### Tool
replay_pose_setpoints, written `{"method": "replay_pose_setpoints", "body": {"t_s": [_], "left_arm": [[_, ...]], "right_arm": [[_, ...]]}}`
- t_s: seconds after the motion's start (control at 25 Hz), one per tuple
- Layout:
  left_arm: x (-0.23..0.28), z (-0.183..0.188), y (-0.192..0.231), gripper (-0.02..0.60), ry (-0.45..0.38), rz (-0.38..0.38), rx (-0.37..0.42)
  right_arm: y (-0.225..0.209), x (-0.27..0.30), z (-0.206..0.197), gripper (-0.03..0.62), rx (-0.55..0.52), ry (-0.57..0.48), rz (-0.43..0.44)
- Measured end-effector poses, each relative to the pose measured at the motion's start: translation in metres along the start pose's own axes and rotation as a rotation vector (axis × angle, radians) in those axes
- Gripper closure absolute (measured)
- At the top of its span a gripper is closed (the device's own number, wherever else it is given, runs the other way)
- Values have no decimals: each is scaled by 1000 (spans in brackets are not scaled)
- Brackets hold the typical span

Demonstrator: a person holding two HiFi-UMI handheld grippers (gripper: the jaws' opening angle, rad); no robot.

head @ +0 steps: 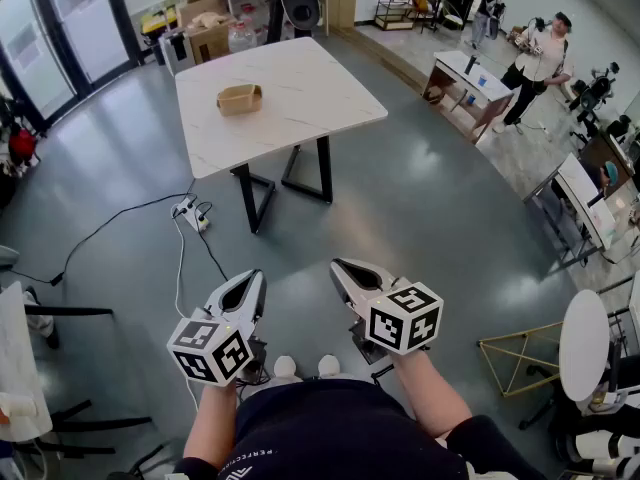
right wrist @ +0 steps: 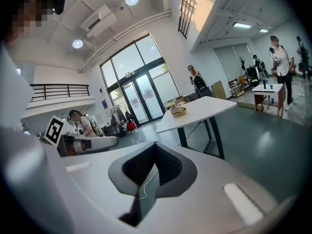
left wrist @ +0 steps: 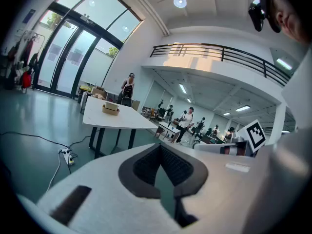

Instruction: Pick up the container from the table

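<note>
A small tan cardboard container [head: 240,99] sits on a white marble-look table [head: 310,108] with black legs, far ahead of me across the grey floor. My left gripper [head: 254,278] and right gripper [head: 341,266] hang low near my body, side by side, both shut and holding nothing. The left gripper view shows the container [left wrist: 110,108] small on the table [left wrist: 126,121], well beyond the closed left gripper [left wrist: 161,149]. In the right gripper view the container [right wrist: 178,111] lies on the table [right wrist: 204,108], far past the closed right gripper [right wrist: 155,146].
A power strip [head: 191,213] and its cable lie on the floor left of the table legs. Cardboard boxes [head: 205,26] stand behind the table. More desks [head: 465,76], people [head: 535,63], a round white table [head: 585,343] and a gold wire frame [head: 515,356] are at right.
</note>
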State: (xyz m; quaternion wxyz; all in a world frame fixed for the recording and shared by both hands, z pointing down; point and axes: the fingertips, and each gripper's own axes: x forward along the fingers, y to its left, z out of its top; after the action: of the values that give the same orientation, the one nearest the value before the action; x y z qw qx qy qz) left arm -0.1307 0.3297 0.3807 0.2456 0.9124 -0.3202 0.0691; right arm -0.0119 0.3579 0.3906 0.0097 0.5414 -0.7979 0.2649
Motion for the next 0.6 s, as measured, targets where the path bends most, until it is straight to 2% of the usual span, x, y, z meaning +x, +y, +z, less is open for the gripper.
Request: {"method": "replay_pose_setpoints", "body": {"t_s": [0.44, 0.6], "left_arm": [[19, -24, -19, 588, 24, 20, -4], [25, -34, -18, 588, 36, 36, -38]], "right_arm": [[-29, -19, -11, 594, 15, 9, 10], [-39, -18, -19, 594, 51, 28, 25]]}}
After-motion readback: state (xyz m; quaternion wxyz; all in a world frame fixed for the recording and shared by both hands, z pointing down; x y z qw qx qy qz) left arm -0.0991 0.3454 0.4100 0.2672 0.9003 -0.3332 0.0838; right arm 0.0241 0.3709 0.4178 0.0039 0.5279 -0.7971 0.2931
